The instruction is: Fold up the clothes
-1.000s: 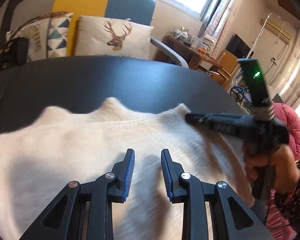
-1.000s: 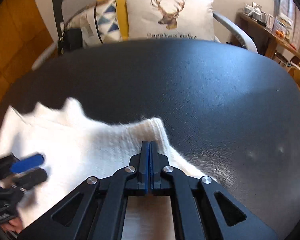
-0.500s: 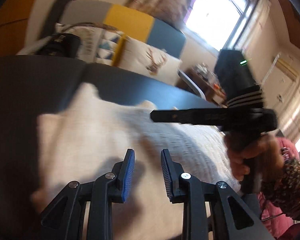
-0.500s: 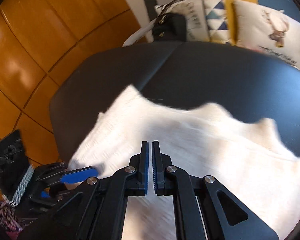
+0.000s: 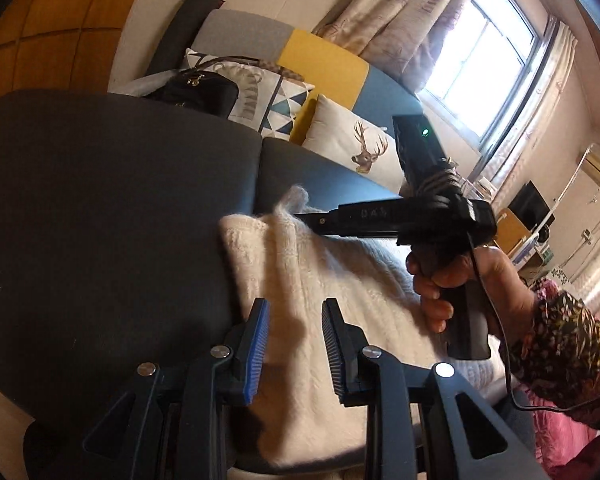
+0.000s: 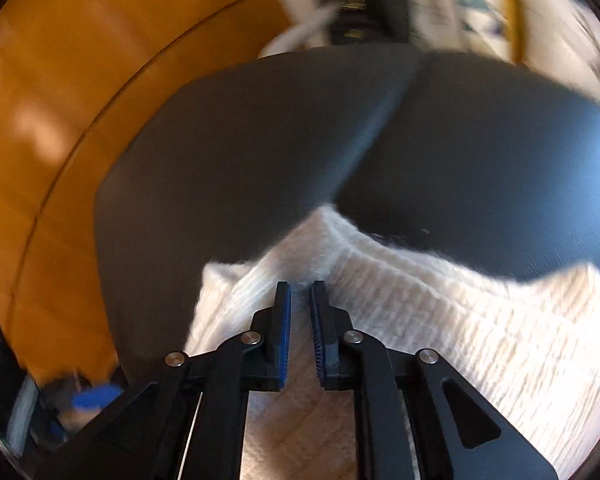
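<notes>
A wide dark table (image 5: 112, 208) fills most of both views, and behind it stands a sofa (image 5: 324, 60) with a deer cushion (image 5: 356, 144), a triangle-pattern cushion (image 5: 276, 96) and a black bag (image 5: 196, 92). The thing to fold, a cream knitted sweater (image 5: 320, 276), lies on the near right part of the table. In the right wrist view its far edge is wavy and one part of it rises in a soft peak, so it does not lie flat. It looks gathered to a narrower shape, with what seems a folded layer along its left side, but I cannot tell how many folds are made. My judgement is that the folding is in the middle: the cloth is brought together, yet a final fold and some smoothing remain. The right gripper (image 6: 300, 312), held by a hand (image 5: 452, 280) with a flowered sleeve (image 5: 560, 344), is over the raised part of the sweater; its jaws are opening and no cloth is pinched between them. The left gripper (image 5: 294, 340) is over the near left edge of the sweater, its fingers spread a little with nothing between them.
</notes>
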### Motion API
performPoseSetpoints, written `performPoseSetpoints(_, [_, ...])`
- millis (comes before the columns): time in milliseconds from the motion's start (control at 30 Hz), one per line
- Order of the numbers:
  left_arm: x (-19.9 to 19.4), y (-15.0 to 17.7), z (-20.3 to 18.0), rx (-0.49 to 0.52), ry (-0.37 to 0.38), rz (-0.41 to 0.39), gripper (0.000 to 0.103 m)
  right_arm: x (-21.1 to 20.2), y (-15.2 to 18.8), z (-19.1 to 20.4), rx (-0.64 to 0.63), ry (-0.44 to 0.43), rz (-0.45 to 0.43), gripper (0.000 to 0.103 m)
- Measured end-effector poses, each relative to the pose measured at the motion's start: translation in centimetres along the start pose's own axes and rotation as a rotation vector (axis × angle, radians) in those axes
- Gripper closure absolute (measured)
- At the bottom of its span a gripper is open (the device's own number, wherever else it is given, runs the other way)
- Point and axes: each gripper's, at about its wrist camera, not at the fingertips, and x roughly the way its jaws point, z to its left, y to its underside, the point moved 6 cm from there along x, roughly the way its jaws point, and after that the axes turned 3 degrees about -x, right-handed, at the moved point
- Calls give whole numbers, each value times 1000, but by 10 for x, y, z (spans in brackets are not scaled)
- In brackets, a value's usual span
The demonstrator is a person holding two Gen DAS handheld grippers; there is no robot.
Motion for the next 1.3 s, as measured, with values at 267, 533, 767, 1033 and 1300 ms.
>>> performPoseSetpoints(267, [2, 9, -2, 19, 59, 76, 76, 0, 13, 12, -38, -19, 3, 97])
performPoseSetpoints(533, [-1, 27, 5, 14, 114, 182, 76, 9, 11, -2, -3, -51, -13, 97])
performPoseSetpoints(767, [-3, 33, 5, -60, 255, 217, 80, 11, 11, -6, 3, -53, -17, 98])
performPoseSetpoints(1033, [6, 31, 36, -314, 359, 229, 93, 23, 8, -9, 9, -61, -15, 98])
performPoseSetpoints(1300, [19, 47, 28, -389, 486, 323, 88, 31, 3, -8, 24, -77, -15, 98])
